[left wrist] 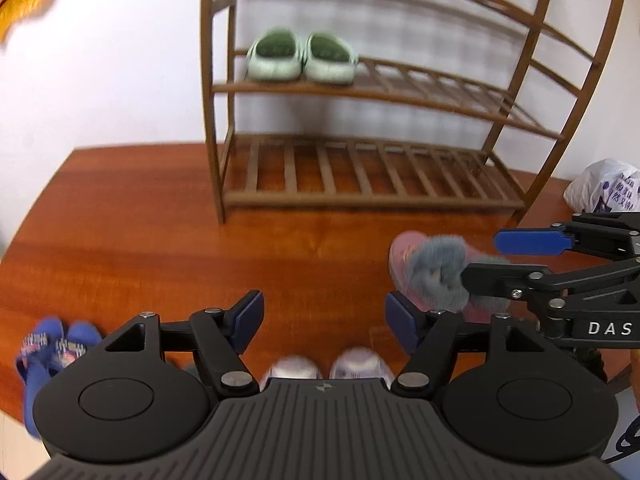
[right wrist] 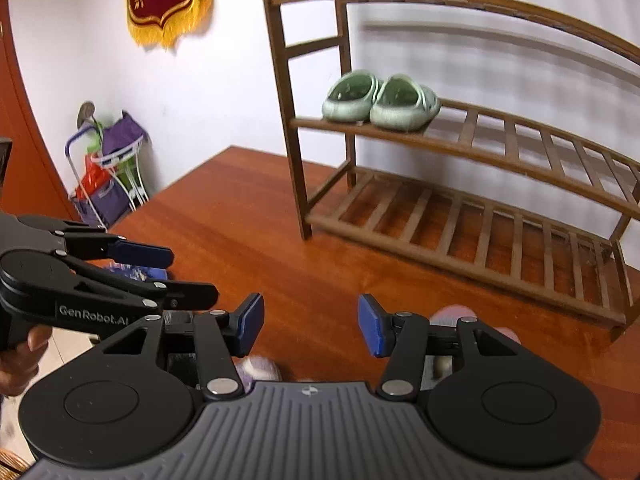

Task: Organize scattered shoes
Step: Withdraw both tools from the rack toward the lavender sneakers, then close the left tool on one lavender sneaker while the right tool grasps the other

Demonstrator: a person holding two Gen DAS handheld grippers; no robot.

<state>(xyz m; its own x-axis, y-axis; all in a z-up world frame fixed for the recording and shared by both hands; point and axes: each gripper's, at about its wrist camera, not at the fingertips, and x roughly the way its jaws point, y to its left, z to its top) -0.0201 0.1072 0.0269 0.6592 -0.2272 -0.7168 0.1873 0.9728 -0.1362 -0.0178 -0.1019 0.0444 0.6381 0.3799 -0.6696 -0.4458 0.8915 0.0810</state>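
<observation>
Sitting paired at the left end of the wooden rack's (left wrist: 400,92) middle shelf, two smooth green clogs (left wrist: 300,58) are the only shoes put away. A fuzzy grey-and-pink slipper (left wrist: 436,268), pale rounded shoes (left wrist: 326,366) and blue patterned sandals (left wrist: 52,350) are lying on the glossy floor (left wrist: 160,240). Left gripper (left wrist: 324,318) and right gripper (right wrist: 311,322) are hanging released, empty.

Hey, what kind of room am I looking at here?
Probably a home entryway: a brown wooden slatted shoe rack holding pale green clogs, a fluffy grey-and-pink slipper on the reddish wooden floor.
</observation>
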